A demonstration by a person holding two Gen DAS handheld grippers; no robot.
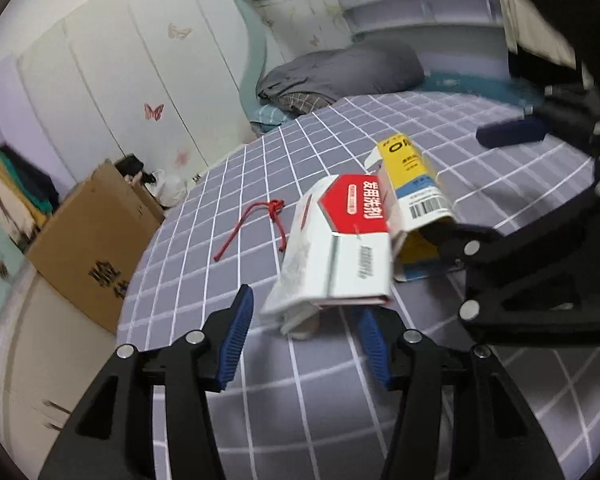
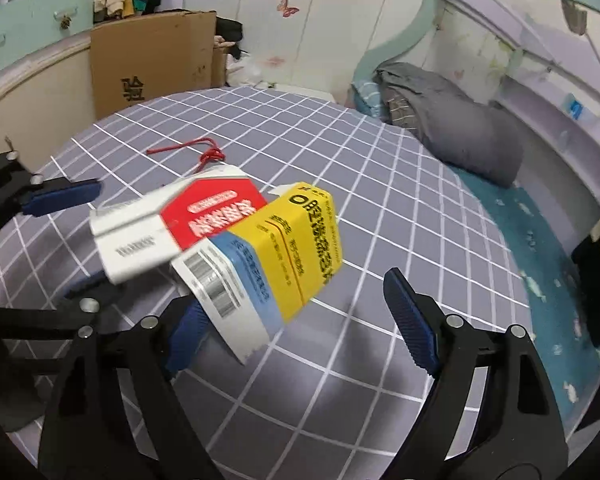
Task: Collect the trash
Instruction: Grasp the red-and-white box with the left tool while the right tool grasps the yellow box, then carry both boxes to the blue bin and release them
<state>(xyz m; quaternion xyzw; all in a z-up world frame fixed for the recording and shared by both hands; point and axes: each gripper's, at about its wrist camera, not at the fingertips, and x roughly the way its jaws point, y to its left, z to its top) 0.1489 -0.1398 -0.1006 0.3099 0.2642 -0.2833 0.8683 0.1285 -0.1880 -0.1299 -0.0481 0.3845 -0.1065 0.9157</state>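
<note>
A red-and-white carton (image 1: 340, 248) lies on the grey checked bed sheet (image 1: 204, 208), leaning against a yellow-and-blue carton (image 1: 416, 200). My left gripper (image 1: 305, 320) is open; the near end of the red-and-white carton sits between its blue pads (image 1: 236, 336) without being squeezed. In the right wrist view my right gripper (image 2: 300, 320) is open wide around the yellow carton (image 2: 292, 248). Its right pad stands apart from the carton, and its left pad is partly hidden behind the carton's open flap. A knotted red string (image 1: 260, 220) lies on the sheet beyond the cartons.
A large brown cardboard box (image 1: 96, 240) stands on the floor beside the bed's left edge. A rolled grey duvet (image 1: 340, 72) lies at the head of the bed. White wardrobe doors (image 1: 120, 72) line the far wall. Bare sheet stretches around the cartons.
</note>
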